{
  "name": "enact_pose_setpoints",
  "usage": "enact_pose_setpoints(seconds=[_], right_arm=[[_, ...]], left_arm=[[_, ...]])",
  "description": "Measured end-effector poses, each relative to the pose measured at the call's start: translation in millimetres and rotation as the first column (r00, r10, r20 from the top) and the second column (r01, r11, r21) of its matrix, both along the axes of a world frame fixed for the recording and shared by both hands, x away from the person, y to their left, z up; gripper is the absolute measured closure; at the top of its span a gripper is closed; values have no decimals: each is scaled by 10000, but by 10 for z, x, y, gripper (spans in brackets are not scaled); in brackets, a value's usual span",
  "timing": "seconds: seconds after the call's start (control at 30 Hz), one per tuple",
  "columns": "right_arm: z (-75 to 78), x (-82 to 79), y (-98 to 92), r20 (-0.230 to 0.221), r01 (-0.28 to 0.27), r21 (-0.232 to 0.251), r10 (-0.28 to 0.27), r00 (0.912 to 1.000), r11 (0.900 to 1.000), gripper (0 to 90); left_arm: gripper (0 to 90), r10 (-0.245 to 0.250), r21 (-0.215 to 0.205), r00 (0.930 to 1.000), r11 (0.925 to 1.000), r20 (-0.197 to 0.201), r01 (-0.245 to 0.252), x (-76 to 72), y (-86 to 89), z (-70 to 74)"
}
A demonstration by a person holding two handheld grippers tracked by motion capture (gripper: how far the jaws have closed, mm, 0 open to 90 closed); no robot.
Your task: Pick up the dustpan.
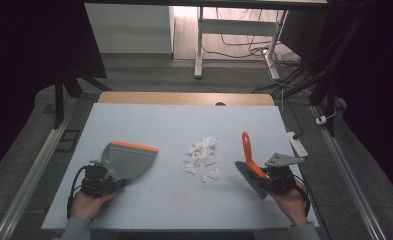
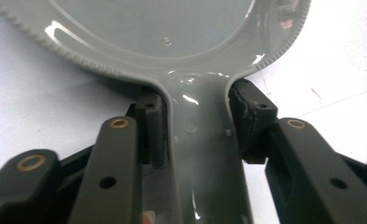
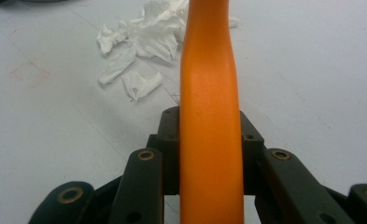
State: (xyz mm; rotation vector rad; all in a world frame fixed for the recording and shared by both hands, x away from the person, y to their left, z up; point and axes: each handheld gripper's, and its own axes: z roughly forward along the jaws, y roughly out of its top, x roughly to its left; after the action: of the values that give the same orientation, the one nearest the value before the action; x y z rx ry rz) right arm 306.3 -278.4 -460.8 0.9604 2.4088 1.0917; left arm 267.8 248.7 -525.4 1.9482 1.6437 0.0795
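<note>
On the desk, the paper scraps lie mid-desk, the dustpan left of them, the brush right (toward the right edge).

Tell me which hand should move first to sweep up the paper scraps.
Right, probably. The right gripper is shut on the orange-handled brush, beside the paper scraps. The left gripper holds the dustpan, farther from them, lip facing away.

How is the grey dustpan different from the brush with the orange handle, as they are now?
The dustpan is broad and grey with an orange front edge; the brush is narrow, with a dark head.
The dustpan lies low on the table; the brush handle points up and away.
The left gripper holds the dustpan, the right gripper the brush.
Both are clamped by their handles.
</note>
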Motion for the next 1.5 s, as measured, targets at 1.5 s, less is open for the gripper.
enact_pose_setpoints(seconds=[1.5], right_arm=[[63, 22, 52, 310, 78, 454, -92, 9995, 9989, 702]], left_arm=[[614, -1511, -438, 9629, 9854, 2238, 1648, -118, 239, 289]])
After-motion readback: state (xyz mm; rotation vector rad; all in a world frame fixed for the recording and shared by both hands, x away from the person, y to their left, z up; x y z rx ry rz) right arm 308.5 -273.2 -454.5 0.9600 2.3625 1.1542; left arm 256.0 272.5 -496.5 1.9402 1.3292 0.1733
